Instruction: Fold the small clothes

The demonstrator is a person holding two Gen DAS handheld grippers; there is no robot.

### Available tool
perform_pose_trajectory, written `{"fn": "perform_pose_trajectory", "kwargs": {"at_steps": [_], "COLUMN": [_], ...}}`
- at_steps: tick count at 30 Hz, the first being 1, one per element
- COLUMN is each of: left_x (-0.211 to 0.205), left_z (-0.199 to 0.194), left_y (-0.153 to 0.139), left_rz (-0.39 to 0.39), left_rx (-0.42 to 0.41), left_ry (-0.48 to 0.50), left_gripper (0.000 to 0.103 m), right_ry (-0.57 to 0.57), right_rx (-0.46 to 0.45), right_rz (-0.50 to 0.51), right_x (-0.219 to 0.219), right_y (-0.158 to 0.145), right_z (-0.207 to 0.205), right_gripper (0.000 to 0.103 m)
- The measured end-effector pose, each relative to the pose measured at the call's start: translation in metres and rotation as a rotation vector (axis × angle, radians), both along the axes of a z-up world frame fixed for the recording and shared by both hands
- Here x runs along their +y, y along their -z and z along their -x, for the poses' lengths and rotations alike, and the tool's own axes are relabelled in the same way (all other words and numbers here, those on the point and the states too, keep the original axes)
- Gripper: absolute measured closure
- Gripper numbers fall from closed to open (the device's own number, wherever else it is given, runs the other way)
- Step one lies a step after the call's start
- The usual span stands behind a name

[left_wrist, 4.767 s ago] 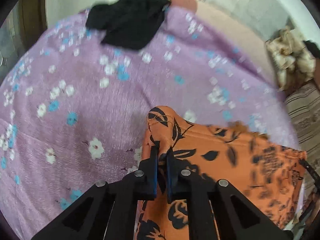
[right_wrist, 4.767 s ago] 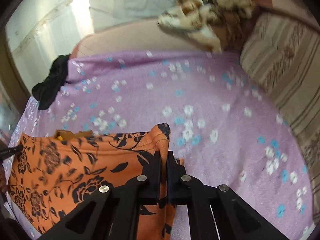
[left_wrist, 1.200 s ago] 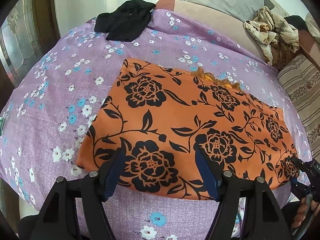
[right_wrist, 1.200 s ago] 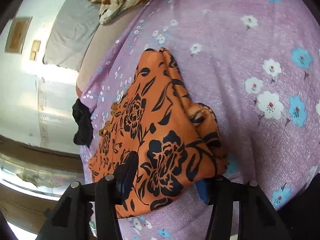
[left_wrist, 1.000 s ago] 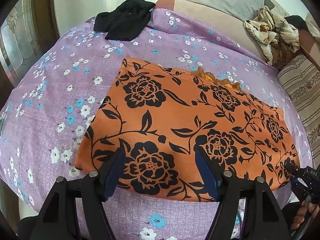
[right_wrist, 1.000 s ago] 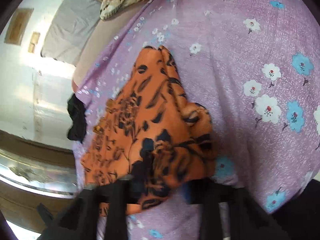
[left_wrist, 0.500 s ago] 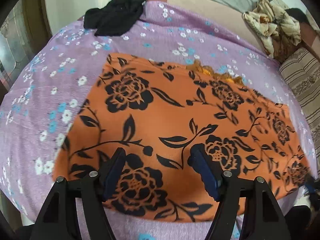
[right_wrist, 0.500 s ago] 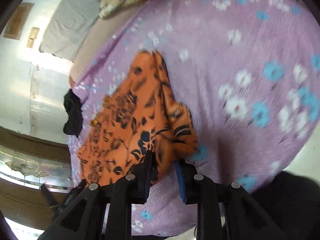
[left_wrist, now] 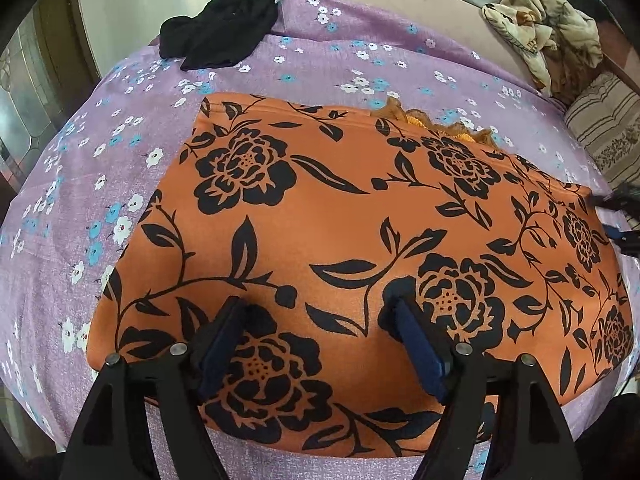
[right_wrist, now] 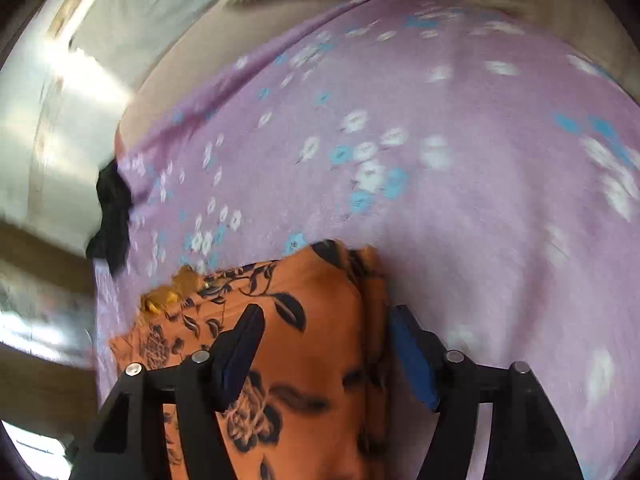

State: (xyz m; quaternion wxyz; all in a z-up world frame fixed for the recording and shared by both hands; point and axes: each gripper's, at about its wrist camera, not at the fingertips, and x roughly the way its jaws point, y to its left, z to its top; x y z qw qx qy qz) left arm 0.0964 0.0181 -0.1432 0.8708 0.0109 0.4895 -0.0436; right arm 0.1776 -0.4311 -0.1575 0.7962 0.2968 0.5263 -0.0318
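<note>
Orange cloth (left_wrist: 344,216) printed with black roses and leaves lies spread flat on the purple flowered bedsheet (left_wrist: 80,184), a frilly yellow-orange trim peeking out at its far edge. Left claw (left_wrist: 320,344) hangs over its near edge, jaws wide apart. Right claw (right_wrist: 324,344) has just been opening and straddles the layered right edge without pinching it.

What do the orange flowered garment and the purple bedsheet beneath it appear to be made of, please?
Orange garment: probably a smooth synthetic or satin-like weave; it shows a soft sheen and lies flat with few creases. Purple bedsheet: likely matte printed cotton, with a faintly grainy surface and no shine.
</note>
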Motion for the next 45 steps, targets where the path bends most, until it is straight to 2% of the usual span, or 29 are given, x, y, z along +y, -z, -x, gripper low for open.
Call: {"fn": "perform_pose_trajectory", "kwargs": {"at_steps": [1,2,3,5,6,8,9,11,14,17,18,19,20,21,23,24,25,26,27,28,32,37,45], "left_x": [0.0,-0.001,-0.001,0.0,-0.001,-0.001,-0.001,-0.001,-0.001,-0.002,-0.002,-0.002,-0.002,-0.002,-0.002,-0.002,-0.002,-0.001,-0.001,0.0,0.0,-0.001,-0.002], "left_z": [0.0,-0.001,-0.001,-0.002,-0.002,-0.002,-0.002,-0.002,-0.002,-0.002,-0.002,-0.002,-0.002,-0.001,0.001,0.002,0.004,0.005,0.006,0.007,0.009,0.012,0.017], "left_y": [0.0,0.001,0.001,0.001,0.001,0.001,0.001,0.001,0.002,0.002,0.002,0.002,0.002,0.002,0.001,0.0,-0.002,-0.003,-0.005,-0.005,-0.005,-0.007,-0.025], "left_rz": [-0.003,-0.005,-0.004,-0.003,-0.006,-0.006,-0.008,-0.01,-0.013,-0.013,-0.016,-0.018,-0.018,-0.02,-0.026,-0.029,-0.028,-0.027,-0.024,-0.024,-0.024,-0.029,-0.015], "left_rx": [0.001,0.002,0.003,0.004,0.004,0.006,0.009,0.011,0.011,0.013,0.015,0.018,0.021,0.025,0.036,0.042,0.045,0.046,0.045,0.045,0.045,0.043,0.016], "left_ry": [0.001,0.003,0.004,0.006,0.007,0.008,0.009,0.014,0.012,0.008,0.011,0.014,0.015,0.015,0.019,0.021,0.021,0.02,0.017,0.015,0.008,0.012,0.012], "left_gripper": [0.024,0.024,0.024,0.023,0.023,0.023,0.023,0.023,0.023,0.022,0.022,0.022,0.022,0.022,0.022,0.022,0.022,0.022,0.022,0.022,0.022,0.022,0.022], "right_ry": [0.002,-0.005,-0.001,0.05,0.079,0.112,0.13,0.157,0.111,-0.015,-0.047,-0.062,-0.077,-0.071,0.019,0.06,0.073,0.076,0.081,0.081,0.027,0.064,0.27], "right_rx": [0.01,0.001,-0.011,-0.017,-0.01,-0.014,-0.023,-0.062,-0.159,-0.169,-0.159,-0.142,-0.116,-0.093,-0.081,-0.085,-0.098,-0.118,-0.131,-0.15,-0.182,-0.109,-0.11], "right_rz": [0.02,0.037,0.022,0.06,0.033,-0.009,0.038,0.105,0.043,-0.087,-0.143,-0.189,-0.242,-0.245,-0.308,-0.317,-0.283,-0.204,-0.15,-0.152,-0.246,-0.374,-0.42], "right_x": [0.0,0.0,-0.002,-0.009,-0.013,-0.016,-0.015,-0.01,0.012,0.053,0.066,0.074,0.08,0.081,0.064,0.057,0.054,0.054,0.054,0.055,0.079,0.107,0.07], "right_y": [0.003,0.001,-0.002,-0.005,-0.002,-0.002,-0.01,-0.032,-0.062,-0.065,-0.059,-0.051,-0.037,-0.025,-0.004,-0.006,-0.013,-0.026,-0.036,-0.043,-0.051,-0.013,0.011], "right_z": [-0.003,-0.004,-0.004,0.003,0.006,0.015,0.023,0.041,0.072,0.09,0.096,0.101,0.103,0.105,0.111,0.116,0.121,0.127,0.135,0.145,0.186,0.208,0.201], "right_gripper": [0.067,0.085,0.088,0.088,0.088,0.081,0.073,0.072,0.072,0.067,0.06,0.043,0.038,0.038,0.053,0.063,0.062,0.059,0.046,0.037,0.036,0.034,0.034]}}
